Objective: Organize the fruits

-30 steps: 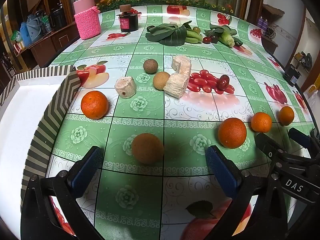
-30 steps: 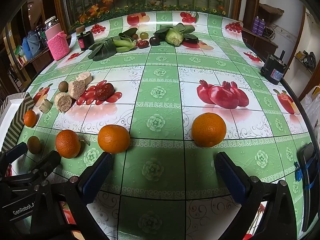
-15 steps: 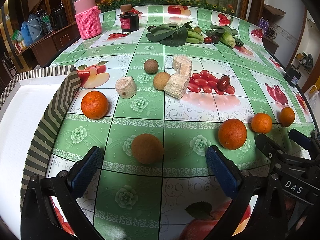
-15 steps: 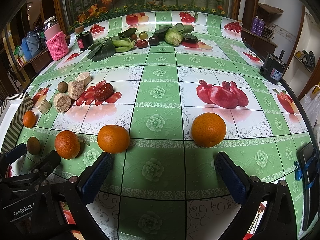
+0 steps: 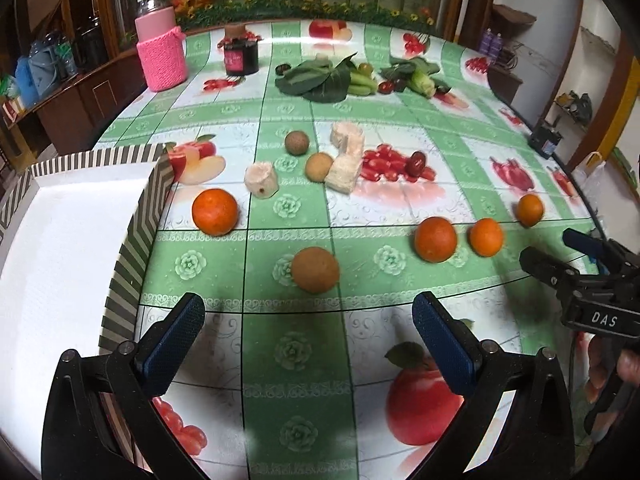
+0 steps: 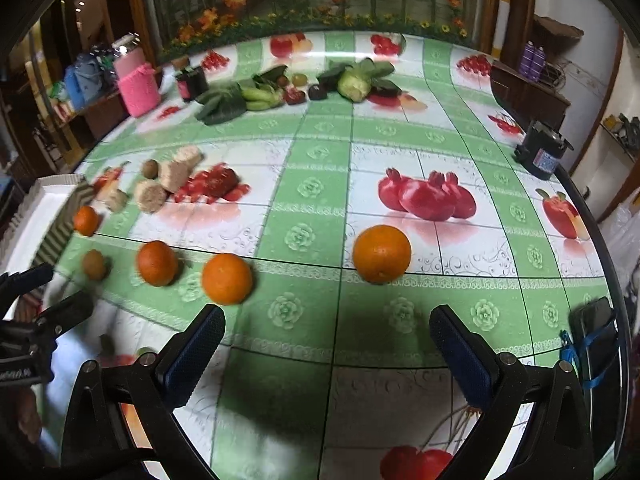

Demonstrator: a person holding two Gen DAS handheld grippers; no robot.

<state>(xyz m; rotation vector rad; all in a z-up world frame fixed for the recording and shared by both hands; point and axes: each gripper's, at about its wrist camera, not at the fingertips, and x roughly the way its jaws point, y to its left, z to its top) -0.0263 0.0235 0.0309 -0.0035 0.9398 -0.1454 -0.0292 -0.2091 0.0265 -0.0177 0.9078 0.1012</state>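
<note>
L wrist view: left gripper (image 5: 307, 326) w/ jaws spread wide, nothing between the blue pads, low over the table (image 5: 280, 360) w/ green-and-white fruit-print cloth. Brown round fruit (image 5: 315, 270) sits just ahead of the gap, slightly L of centre. Orange (image 5: 215, 211) further back-left, near the striped box (image 5: 132, 256) w/ white inside, which stands at the table's L edge. To the R, three oranges in a loose row: big one (image 5: 435, 239), mid one (image 5: 486, 237) just beside it, small one (image 5: 529, 209) further R and back. Behind: two more brown round fruits (image 5: 296, 143) (image 5: 319, 166), pale cut chunks (image 5: 261, 179) (image 5: 346, 156), a dark red fruit (image 5: 416, 163). Far end: leafy greens (image 5: 320, 78), dark jar (image 5: 241, 54), pink knit-sleeved bottle (image 5: 161, 54). Right gripper (image 5: 560, 256) shows at the R edge, fingers apart, a hand (image 5: 624, 364) partly seen beneath. R wrist view (some blur on L side): right gripper (image 6: 326, 350) also wide open, empty, over the cloth. Orange (image 6: 382, 253) ahead, betw. the finger lines, well clear of the pads; another orange (image 6: 227, 279) just past the L pad (image 6: 192, 354), not touching as far as I can tell. Third orange (image 6: 157, 263) further L, then the brown fruit (image 6: 94, 265), then a small orange (image 6: 86, 221) by the box (image 6: 56, 232). Left gripper (image 6: 36, 292) visible at L edge, jaws apart. Black device (image 6: 540, 150) at far R table edge; dark phone-like item w/ blue strap (image 6: 594, 342) near R edge.
</note>
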